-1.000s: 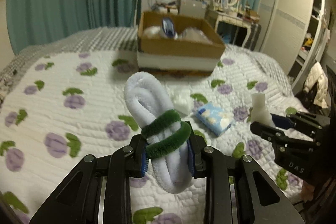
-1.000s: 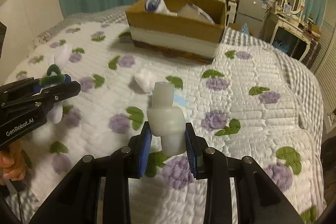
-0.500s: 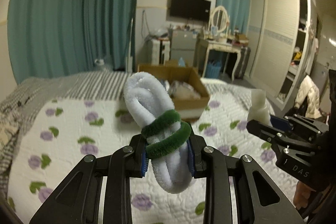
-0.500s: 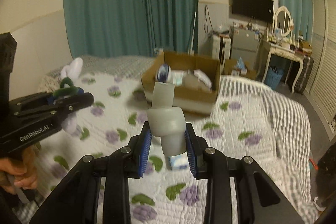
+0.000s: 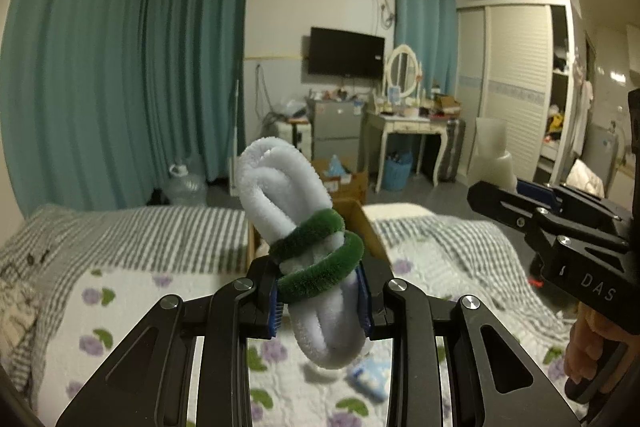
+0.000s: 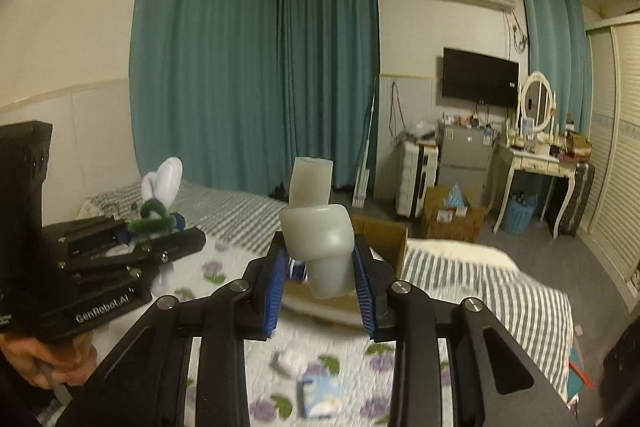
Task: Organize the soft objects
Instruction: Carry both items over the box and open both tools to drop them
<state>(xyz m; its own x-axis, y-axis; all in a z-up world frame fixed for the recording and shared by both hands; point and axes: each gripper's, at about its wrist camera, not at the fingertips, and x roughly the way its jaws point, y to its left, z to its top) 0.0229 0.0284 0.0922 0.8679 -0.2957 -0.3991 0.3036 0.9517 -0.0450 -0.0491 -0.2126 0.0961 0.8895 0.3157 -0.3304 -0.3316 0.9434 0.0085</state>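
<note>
Two black two-finger grippers are held up side by side above a white quilted bedspread (image 5: 132,307) printed with purple flowers, each aimed slightly downward toward the far end of the room. The left gripper (image 5: 320,297) is clamped narrow on a fuzzy white looped bundle bound with two green chenille rings (image 5: 296,227); its long axis rises from between the blue pads and leans up and to the left. The right gripper (image 6: 320,277) grips a pale, translucent soft plastic piece with a narrower neck (image 6: 318,227), which stands nearly upright with the neck on top. One open brown cardboard box (image 6: 384,233) sits on the bed behind both held things. Below lie one small blue-and-white packet (image 6: 320,397) and one white fluffy lump (image 6: 290,361).
</note>
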